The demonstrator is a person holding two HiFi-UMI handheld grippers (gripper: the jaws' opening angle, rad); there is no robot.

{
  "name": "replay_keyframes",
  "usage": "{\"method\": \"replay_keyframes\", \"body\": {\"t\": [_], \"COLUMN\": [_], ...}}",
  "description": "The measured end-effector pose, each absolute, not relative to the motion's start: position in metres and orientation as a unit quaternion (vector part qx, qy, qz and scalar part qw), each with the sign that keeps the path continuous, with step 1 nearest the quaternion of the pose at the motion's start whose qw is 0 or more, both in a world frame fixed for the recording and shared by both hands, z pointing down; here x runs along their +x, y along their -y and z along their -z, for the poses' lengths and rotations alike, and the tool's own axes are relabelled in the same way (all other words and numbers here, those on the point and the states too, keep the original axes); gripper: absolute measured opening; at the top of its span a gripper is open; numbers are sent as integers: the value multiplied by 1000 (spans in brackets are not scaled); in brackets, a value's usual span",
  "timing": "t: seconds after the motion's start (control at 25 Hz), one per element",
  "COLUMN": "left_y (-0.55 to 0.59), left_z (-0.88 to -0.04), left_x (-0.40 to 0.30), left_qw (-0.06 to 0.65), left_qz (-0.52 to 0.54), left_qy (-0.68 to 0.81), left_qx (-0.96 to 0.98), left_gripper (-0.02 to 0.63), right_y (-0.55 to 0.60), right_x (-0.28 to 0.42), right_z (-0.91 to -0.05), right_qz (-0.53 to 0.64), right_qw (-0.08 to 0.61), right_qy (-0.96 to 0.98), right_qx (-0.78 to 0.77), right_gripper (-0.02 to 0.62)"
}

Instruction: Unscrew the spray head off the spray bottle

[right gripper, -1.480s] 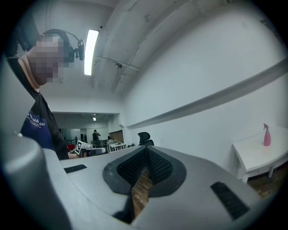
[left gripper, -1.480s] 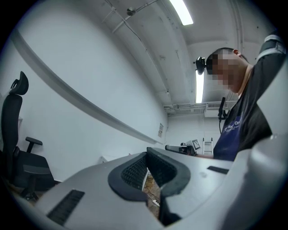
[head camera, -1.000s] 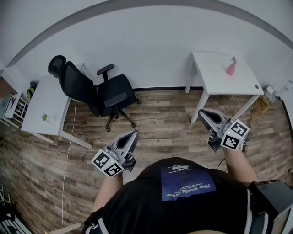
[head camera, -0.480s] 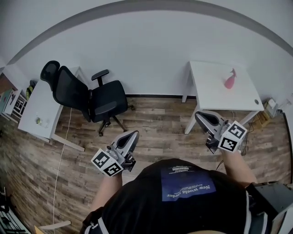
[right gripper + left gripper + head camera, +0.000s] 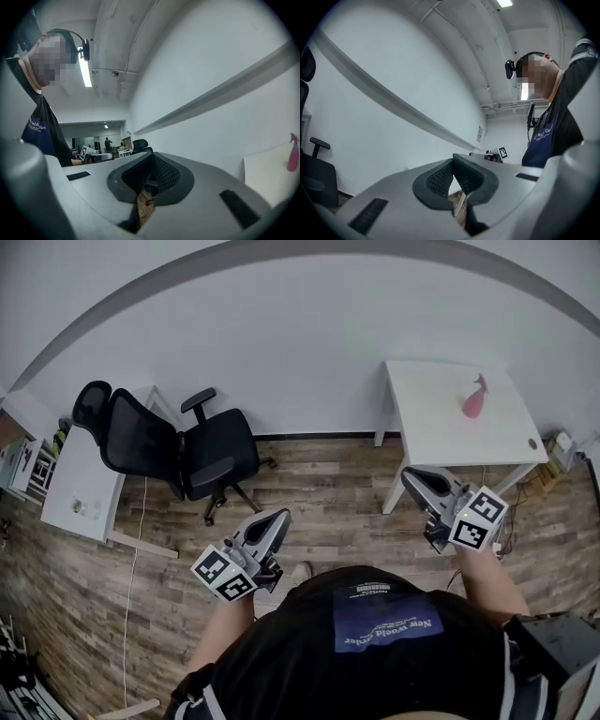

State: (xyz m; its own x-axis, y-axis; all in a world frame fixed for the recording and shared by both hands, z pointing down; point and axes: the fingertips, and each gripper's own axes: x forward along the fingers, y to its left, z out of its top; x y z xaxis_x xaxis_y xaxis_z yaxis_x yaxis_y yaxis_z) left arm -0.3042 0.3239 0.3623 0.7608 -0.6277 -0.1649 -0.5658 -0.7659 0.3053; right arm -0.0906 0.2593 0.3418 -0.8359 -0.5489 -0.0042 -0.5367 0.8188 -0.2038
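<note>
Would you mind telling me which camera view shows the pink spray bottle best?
The head view: the pink spray bottle stands whole on the white table, seen from above. The right gripper view catches it only at the picture's far right edge, small and side-on. The left gripper view does not show it.
</note>
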Motion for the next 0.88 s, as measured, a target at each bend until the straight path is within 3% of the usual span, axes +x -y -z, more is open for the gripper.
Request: {"method": "replay_keyframes", "body": {"t": [0.24, 0.88], "left_y": [-278, -111], "left_z": [-369, -353], "left_x": [-331, -480], "left_qw": [121, 109], "left_qz": [132, 130], "left_qy": [291, 249], "left_qx": [940, 954], "left_gripper": [3, 3], "right_y": [-221, -80], "right_x": [-120, -252], "right_z": [-347, -326], "right_qz": [98, 88], "right_qw": [26, 40], "right_qy": [-946, -929], "right_qx": [-308, -358], "right_gripper": [-3, -3]}}
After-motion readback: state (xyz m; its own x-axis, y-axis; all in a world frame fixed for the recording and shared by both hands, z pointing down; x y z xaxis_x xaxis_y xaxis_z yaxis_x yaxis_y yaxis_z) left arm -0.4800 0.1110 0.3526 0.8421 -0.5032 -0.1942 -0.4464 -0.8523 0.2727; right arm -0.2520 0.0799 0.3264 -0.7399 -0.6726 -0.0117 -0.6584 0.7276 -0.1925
